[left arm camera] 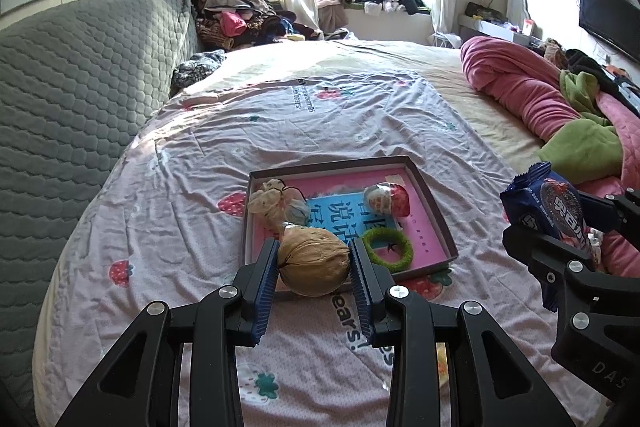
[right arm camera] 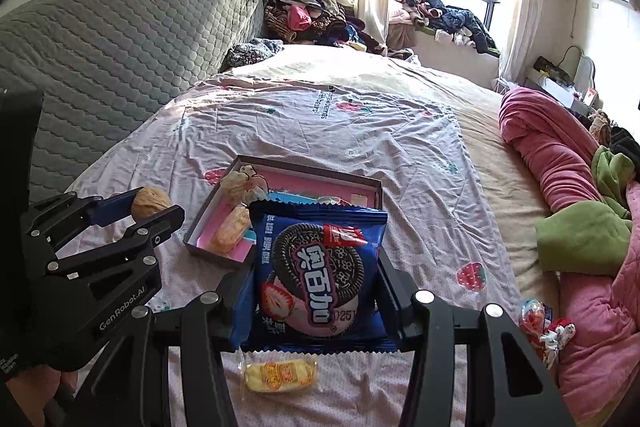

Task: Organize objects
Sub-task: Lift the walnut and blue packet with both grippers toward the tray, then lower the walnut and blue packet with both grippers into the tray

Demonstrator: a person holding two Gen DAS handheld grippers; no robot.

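Left to right: my left tongs (left arm camera: 314, 263) are clenched on a walnut (left arm camera: 312, 261), held above the bed (left arm camera: 280, 131) at the 6 o'clock edge of the shallow box (left arm camera: 434, 203). In the box lie a cloth pouch (left arm camera: 272, 201) at 10 o'clock, a foil-wrapped egg (left arm camera: 386, 199) at 1 o'clock, and a green hair tie (left arm camera: 387, 249) at 5 o'clock. My right tongs (right arm camera: 316, 287) grip a blue cookie packet (right arm camera: 318, 275); a yellow wrapped sweet (right arm camera: 280, 375) lies at its 6 o'clock.
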